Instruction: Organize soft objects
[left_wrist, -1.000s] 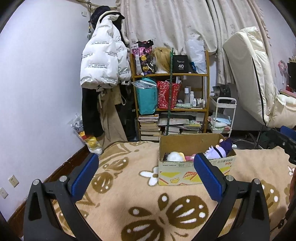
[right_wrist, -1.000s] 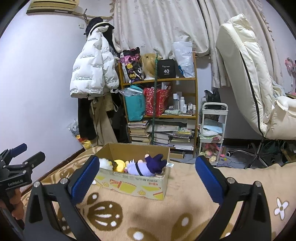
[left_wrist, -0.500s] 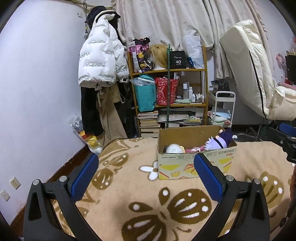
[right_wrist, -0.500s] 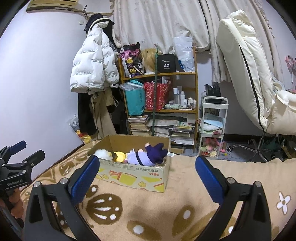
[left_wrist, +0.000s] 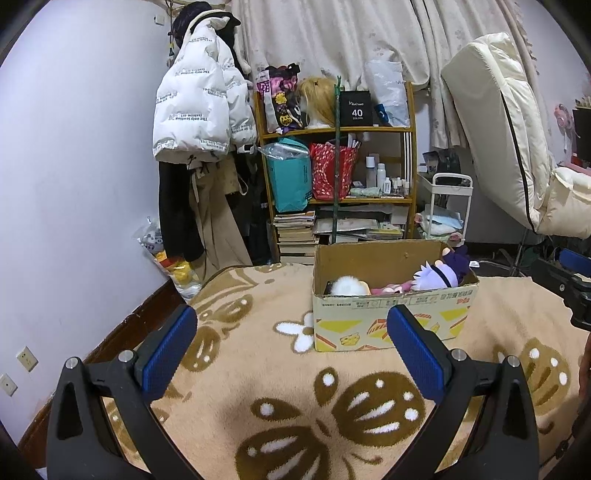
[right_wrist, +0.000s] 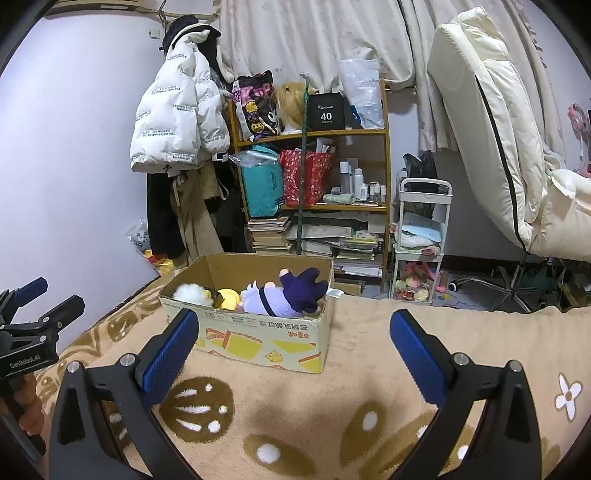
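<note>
A cardboard box (left_wrist: 391, 317) stands on the beige patterned blanket (left_wrist: 266, 373) and holds soft toys: a purple doll (left_wrist: 441, 273), a white fluffy toy (left_wrist: 346, 286) and a pink one. In the right wrist view the box (right_wrist: 258, 332) shows the purple doll (right_wrist: 284, 295), a yellow toy (right_wrist: 227, 296) and the white toy (right_wrist: 188, 292). My left gripper (left_wrist: 291, 350) is open and empty, short of the box. My right gripper (right_wrist: 293, 354) is open and empty, near the box's front right.
A wooden shelf (left_wrist: 340, 177) full of bags and books stands behind the bed. A white jacket (left_wrist: 199, 110) hangs at the left wall. A white cart (right_wrist: 421, 240) and a cream chair (right_wrist: 491, 129) are at the right. The left gripper also shows in the right wrist view (right_wrist: 29, 332).
Both grippers have drawn back and risen slightly; the box sits a little farther away in both views. Both stay open and empty.
</note>
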